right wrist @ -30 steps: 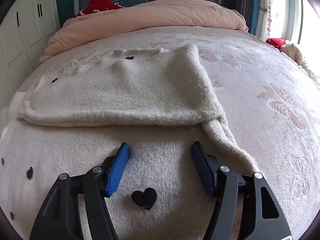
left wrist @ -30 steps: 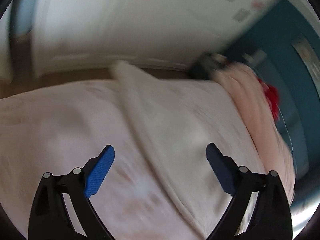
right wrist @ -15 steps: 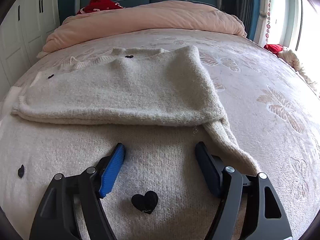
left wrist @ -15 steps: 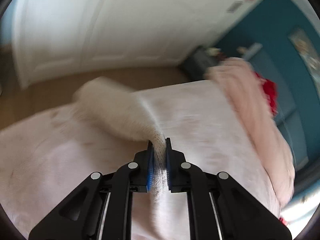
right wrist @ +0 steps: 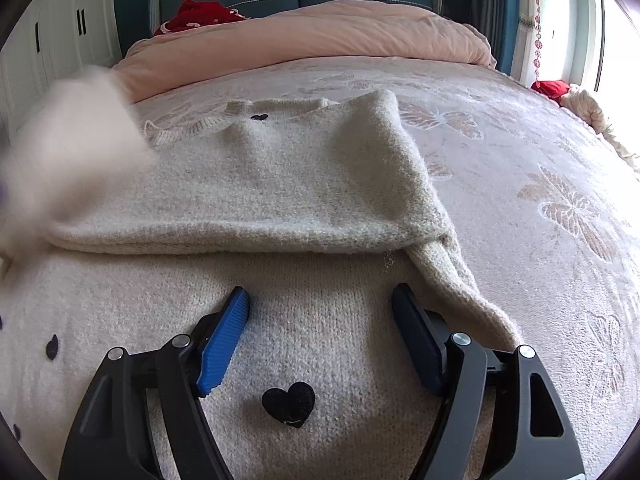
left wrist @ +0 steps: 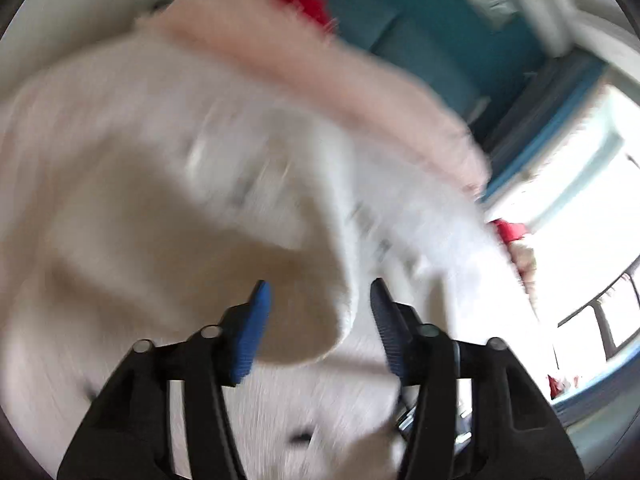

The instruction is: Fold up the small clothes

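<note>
A cream knit sweater (right wrist: 280, 184) with small black hearts (right wrist: 289, 398) lies on the bed, its right sleeve folded across the body. My right gripper (right wrist: 320, 320) is open and rests low over the sweater's lower part. In the left wrist view, badly blurred, my left gripper (left wrist: 320, 308) is open with a fold of the sweater (left wrist: 192, 248) hanging just ahead of its fingers. A blurred cream sleeve (right wrist: 68, 144) is in the air at the left of the right wrist view.
The sweater lies on a pale bedspread with butterfly patterns (right wrist: 540, 184). A pink duvet (right wrist: 312, 36) is bunched at the head of the bed with a red item (right wrist: 200, 16) behind it. White wardrobes (right wrist: 60, 40) stand at left, a window at right.
My left gripper closed on the left sleeve half a second ago, swung it over toward the body, and now stands open. My right gripper has barely moved.
</note>
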{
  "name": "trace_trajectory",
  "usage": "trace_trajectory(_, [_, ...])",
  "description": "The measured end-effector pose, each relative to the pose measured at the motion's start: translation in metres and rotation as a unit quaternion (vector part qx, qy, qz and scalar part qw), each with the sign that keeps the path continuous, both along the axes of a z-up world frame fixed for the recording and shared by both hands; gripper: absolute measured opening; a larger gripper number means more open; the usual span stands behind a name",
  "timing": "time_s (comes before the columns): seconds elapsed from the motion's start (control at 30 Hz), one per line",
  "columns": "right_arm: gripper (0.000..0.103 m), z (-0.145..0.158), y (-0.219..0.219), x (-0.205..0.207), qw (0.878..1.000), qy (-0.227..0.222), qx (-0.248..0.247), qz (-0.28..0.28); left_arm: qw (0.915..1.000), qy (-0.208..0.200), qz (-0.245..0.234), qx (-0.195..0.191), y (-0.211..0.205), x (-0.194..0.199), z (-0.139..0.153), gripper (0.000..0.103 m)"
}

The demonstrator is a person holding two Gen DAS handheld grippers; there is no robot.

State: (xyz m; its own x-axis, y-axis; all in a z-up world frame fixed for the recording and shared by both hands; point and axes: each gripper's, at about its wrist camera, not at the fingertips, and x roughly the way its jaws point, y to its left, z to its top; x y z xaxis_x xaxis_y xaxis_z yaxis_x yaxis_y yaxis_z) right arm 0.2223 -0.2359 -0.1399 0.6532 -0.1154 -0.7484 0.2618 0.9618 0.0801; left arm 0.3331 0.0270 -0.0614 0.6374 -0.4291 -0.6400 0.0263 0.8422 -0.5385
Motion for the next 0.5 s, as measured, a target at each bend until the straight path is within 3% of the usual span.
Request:
trace_trajectory(0.1, [0.078,0.003,-0.007,0.002,1.000,0.001,0.023,0.011,0.9980,0.032,0.053,-0.013,0.015,-0.044,-0.041,0.053])
trace_trajectory(0.17, [0.078,0.013,-0.011,-0.002,0.999,-0.007,0.044,0.020,0.9946,0.044,0.090,-0.025,0.044,-0.075,-0.057,0.061])
trace_trajectory(0.23, [0.078,0.031,-0.014,-0.010,0.996,-0.033,0.073,0.025,0.9935,0.030,0.101,-0.044,0.077,-0.098,-0.067,0.060])
trace_trajectory(0.3, [0.084,0.051,-0.017,-0.009,0.989,-0.064,0.133,0.028,0.9945,0.008,0.094,-0.045,0.091,-0.111,-0.071,0.060])
trace_trajectory(0.37, [0.087,0.057,-0.012,0.012,0.985,-0.042,0.165,0.036,0.9965,-0.007,0.075,-0.038,0.091,-0.113,-0.072,0.061])
trace_trajectory(0.43, [0.087,0.054,-0.009,0.035,0.982,-0.007,0.185,0.036,0.9977,-0.013,0.065,-0.019,0.083,-0.116,-0.073,0.069])
trace_trajectory(0.5, [0.086,0.047,-0.014,0.051,0.978,0.015,0.207,0.006,0.9981,-0.013,0.059,-0.009,0.074,-0.113,-0.071,0.072])
